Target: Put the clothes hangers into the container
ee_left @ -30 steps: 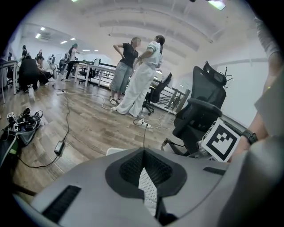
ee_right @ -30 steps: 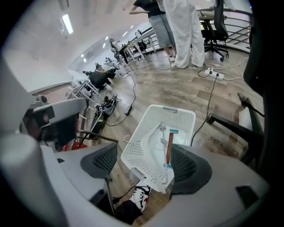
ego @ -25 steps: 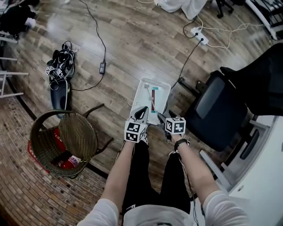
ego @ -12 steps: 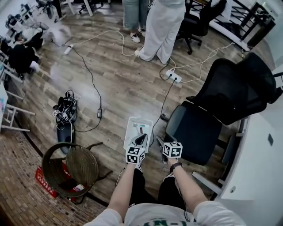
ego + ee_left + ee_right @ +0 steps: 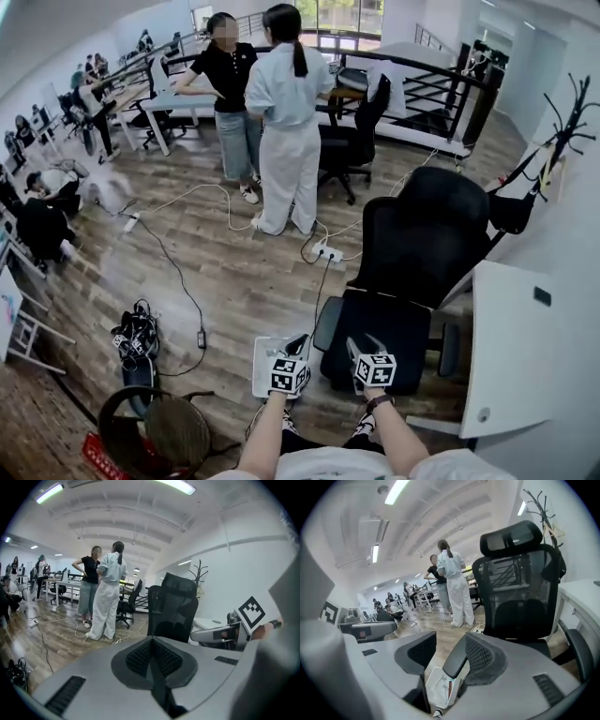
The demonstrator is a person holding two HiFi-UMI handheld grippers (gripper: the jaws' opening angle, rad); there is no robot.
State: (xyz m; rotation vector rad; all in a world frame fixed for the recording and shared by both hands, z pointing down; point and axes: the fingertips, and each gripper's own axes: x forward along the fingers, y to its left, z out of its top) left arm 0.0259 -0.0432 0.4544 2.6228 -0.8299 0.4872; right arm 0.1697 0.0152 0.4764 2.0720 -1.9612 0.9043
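Note:
The white container [image 5: 262, 367] lies on the wooden floor, half hidden behind my left gripper [image 5: 300, 344]. In the right gripper view the container [image 5: 439, 686] shows low between the jaws, with pale items and a red strip in it; I cannot make out single hangers. My left gripper [image 5: 151, 654] is held in the air, its ribbed pads pressed together with nothing between them. Beside it, my right gripper [image 5: 360, 346] hangs in front of the chair seat. The right gripper [image 5: 440, 660] has just been closing, a gap remains, and nothing is between its jaws.
A black office chair [image 5: 412, 262] stands just ahead at the right, beside a white desk [image 5: 525, 356]. Two people [image 5: 281, 122] stand further off, with a power strip and cables [image 5: 328, 251] on the floor. A wicker basket [image 5: 155, 431] and a cable bundle [image 5: 139, 337] lie at the left.
The head view has swung up from the floor to the room. Both grippers have risen away from the container. The right jaws stand closer together than before.

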